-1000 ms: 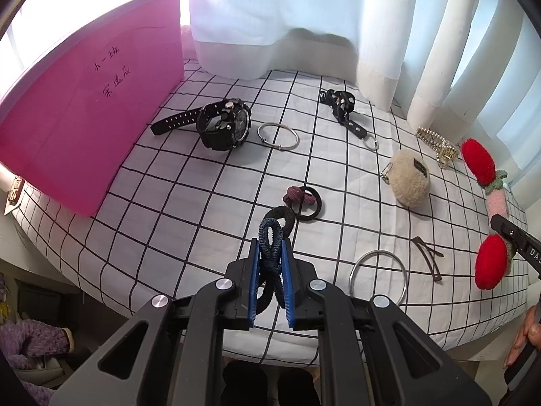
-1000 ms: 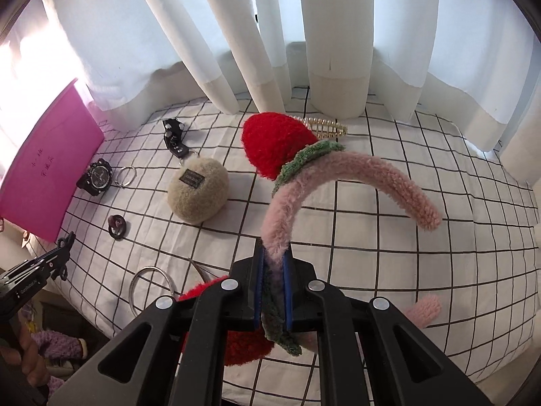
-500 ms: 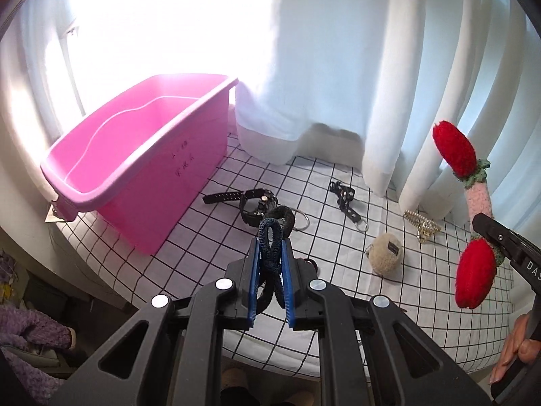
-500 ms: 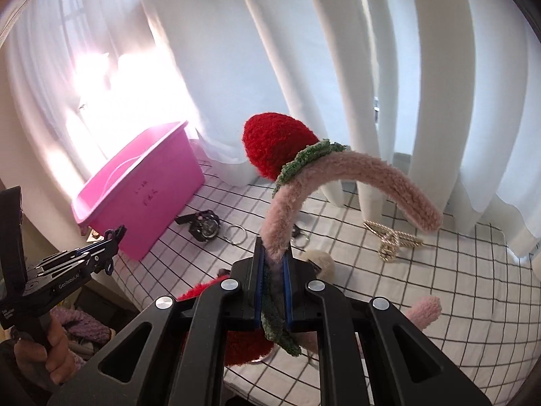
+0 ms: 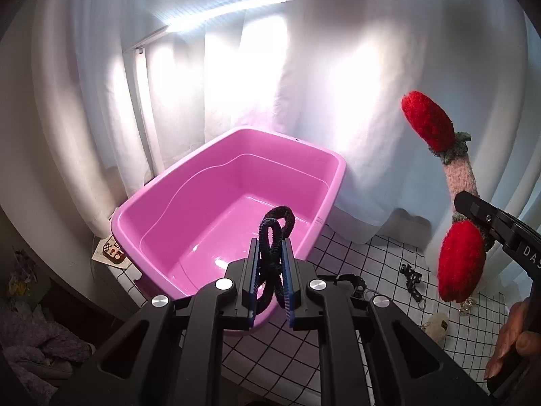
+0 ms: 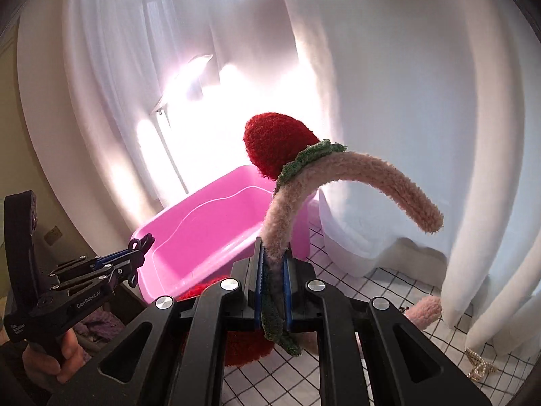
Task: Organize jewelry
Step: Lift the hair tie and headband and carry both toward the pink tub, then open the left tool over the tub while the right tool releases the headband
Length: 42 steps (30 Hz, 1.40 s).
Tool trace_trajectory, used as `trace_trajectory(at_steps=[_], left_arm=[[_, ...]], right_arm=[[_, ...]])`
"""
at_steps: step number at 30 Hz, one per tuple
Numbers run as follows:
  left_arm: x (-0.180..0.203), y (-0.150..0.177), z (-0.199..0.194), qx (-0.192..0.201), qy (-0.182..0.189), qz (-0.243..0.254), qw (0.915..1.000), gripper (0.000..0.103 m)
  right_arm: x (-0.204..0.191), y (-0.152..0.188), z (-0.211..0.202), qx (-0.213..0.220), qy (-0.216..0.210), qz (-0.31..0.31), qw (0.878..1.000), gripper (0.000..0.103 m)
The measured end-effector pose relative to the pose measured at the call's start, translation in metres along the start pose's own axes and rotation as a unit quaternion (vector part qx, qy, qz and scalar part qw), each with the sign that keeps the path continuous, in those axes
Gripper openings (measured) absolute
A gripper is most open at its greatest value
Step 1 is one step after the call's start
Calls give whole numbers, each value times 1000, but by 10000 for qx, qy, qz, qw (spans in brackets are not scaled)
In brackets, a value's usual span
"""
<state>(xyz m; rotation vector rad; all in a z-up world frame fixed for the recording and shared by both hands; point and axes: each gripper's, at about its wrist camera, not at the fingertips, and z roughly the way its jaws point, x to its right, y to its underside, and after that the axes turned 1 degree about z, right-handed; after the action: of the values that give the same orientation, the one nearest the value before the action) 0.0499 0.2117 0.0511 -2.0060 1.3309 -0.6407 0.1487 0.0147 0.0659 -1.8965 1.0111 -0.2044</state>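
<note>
Pink plastic now fills both views: the pink bin, a second ago only a side wall at the edge of the checked worktop, shows its open, empty inside. Both tongs have been lifted off the worktop and carried toward it. The left tongs are clamped on a dark hair tie, hanging just over the bin's near rim. The right tongs pinch the strawberry headband by its pink band, beside the bin. Releasing into the bin looks like the next step; the watch and clip wait beyond the bin.

Home rm: curtains, checked tablecloth
</note>
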Motion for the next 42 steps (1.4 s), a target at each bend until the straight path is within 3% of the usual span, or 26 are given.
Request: trace_trajectory(at_steps=[6, 16, 22, 30, 37, 38, 39, 40, 41, 42], left_arm=[[-54, -40, 51, -138, -67, -157, 9998, 13], [-87, -58, 124, -698, -166, -433, 9965, 13], [-107, -50, 148, -1260, -254, -747, 9889, 13], [-119, -38, 173, -1991, -439, -941, 9745, 13], [-129, -26, 194, -2477, -469, -1108, 9613, 16], [-130, -25, 194, -2491, -489, -1103, 9609, 21], [-130, -25, 194, -2507, -526, -1101, 9603, 37], [-130, -25, 193, -2498, -528, -1096, 9606, 46], [-128, -27, 191, -2435, -476, -1046, 9631, 58], [-125, -28, 189, -2362, -494, -960, 9657, 69]], right_arm=[[-40, -42, 78, -157, -151, -247, 9995, 9], [-74, -70, 188, -988, -396, -662, 9921, 9], [-85, -66, 243, -1738, -533, -922, 9790, 9], [-86, -50, 305, -2897, -627, -893, 9509, 10], [-85, -41, 328, -3405, -478, -853, 9351, 11], [-86, -40, 330, -3444, -452, -862, 9338, 13], [-86, -40, 330, -3465, -413, -883, 9330, 24], [-87, -40, 329, -3453, -376, -933, 9331, 32], [-89, -41, 327, -3416, -332, -991, 9340, 53], [-90, -42, 325, -3377, -306, -1024, 9352, 60]])
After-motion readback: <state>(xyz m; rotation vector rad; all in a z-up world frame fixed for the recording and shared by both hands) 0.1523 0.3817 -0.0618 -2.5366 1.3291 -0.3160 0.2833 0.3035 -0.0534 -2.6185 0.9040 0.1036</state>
